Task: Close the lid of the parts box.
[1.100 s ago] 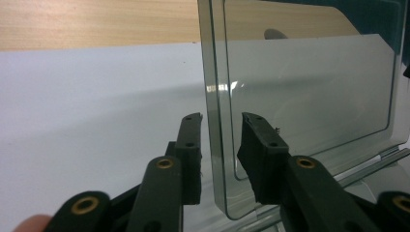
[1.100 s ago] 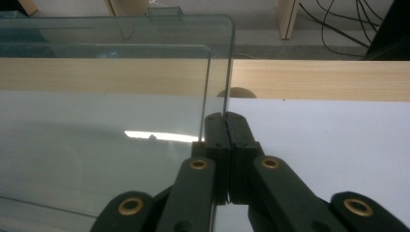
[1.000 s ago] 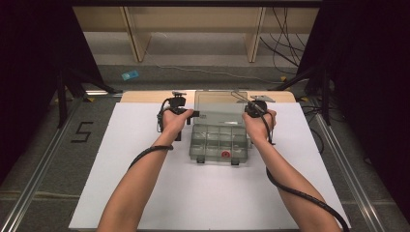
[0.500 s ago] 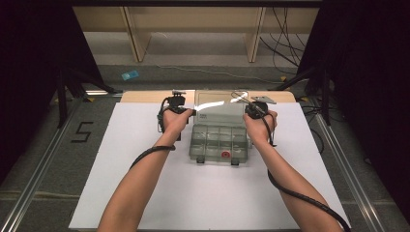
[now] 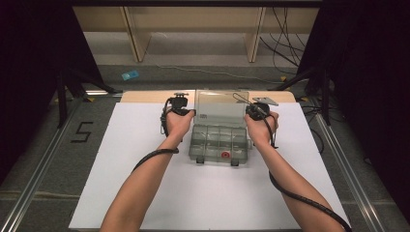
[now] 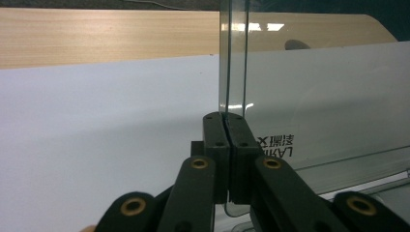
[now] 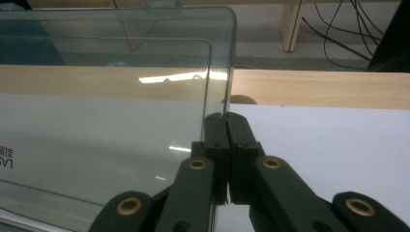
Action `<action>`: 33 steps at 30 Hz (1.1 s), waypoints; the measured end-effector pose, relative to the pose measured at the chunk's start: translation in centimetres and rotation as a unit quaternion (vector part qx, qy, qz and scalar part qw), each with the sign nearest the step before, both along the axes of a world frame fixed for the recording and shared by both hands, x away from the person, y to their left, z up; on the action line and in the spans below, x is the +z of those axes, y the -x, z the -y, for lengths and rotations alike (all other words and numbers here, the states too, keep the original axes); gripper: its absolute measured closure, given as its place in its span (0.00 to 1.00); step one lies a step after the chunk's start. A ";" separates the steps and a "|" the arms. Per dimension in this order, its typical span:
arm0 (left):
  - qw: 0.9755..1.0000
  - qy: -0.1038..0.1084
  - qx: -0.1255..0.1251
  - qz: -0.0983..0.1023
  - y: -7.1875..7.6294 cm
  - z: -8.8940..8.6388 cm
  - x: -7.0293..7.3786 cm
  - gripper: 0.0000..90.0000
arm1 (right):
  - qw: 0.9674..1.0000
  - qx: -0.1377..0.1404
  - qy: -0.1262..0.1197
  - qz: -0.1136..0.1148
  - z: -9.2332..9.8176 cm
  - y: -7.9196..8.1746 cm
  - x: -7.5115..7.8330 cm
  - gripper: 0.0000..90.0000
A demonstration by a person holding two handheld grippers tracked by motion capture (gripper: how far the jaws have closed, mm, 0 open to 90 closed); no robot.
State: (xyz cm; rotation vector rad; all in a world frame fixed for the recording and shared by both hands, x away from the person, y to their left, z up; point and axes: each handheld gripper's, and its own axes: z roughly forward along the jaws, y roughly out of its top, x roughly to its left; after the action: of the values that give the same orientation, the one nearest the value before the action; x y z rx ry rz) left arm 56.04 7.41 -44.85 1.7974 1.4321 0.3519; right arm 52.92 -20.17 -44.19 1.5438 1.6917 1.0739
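Note:
A clear plastic compartment box (image 5: 217, 142) sits on the white sheet with its lid (image 5: 221, 104) standing up. One front compartment holds a small red piece (image 5: 226, 154). My left gripper (image 5: 186, 112) is at the lid's left edge. In the left gripper view its jaws (image 6: 226, 116) have just been closing and now pinch that edge of the lid (image 6: 314, 96). My right gripper (image 5: 251, 112) is at the right edge. In the right gripper view its jaws (image 7: 225, 116) are pressed together on the edge of the lid (image 7: 121, 96).
The white sheet (image 5: 145, 159) covers the table, with a wooden strip (image 5: 145, 96) along its far edge. Beyond it are shelf legs (image 5: 138, 38), floor cables (image 5: 285, 38) and a small blue object (image 5: 129, 75). A "5" (image 5: 82, 131) marks the floor at left.
The left hand has shifted slightly at the lid's left edge, and a glint that crossed the lid half a second ago is gone. The right hand has stayed put.

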 end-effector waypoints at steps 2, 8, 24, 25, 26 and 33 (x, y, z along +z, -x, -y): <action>1.000 -0.002 0.006 0.008 0.2 0.2 -0.1 0.99 | 1.000 0.005 -0.003 0.000 0.2 0.1 0.0 0.99; 1.000 -0.016 0.004 0.011 0.5 0.2 0.0 1.00 | 1.000 0.012 -0.007 -0.005 0.3 0.3 0.2 0.99; 1.000 -0.021 -0.002 0.022 1.0 0.4 0.0 1.00 | 0.999 0.019 -0.025 -0.007 1.2 -2.4 2.6 0.94; 1.000 -0.021 -0.003 0.022 1.0 0.4 0.0 1.00 | 0.999 0.014 -0.031 -0.009 1.3 -2.6 2.7 0.95; 1.000 -0.021 -0.003 0.022 1.0 0.4 0.0 1.00 | 0.999 0.013 -0.036 -0.011 1.3 -2.7 2.8 0.95; 0.999 -0.005 0.011 0.032 1.0 0.7 -0.2 1.00 | 0.999 0.002 -0.029 -0.021 0.9 -3.1 2.9 0.98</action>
State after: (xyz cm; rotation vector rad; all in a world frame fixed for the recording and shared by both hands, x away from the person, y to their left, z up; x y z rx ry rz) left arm 55.05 6.76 -45.10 1.7634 1.4081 0.4243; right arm 56.00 -21.11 -41.29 1.6101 1.7057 1.1097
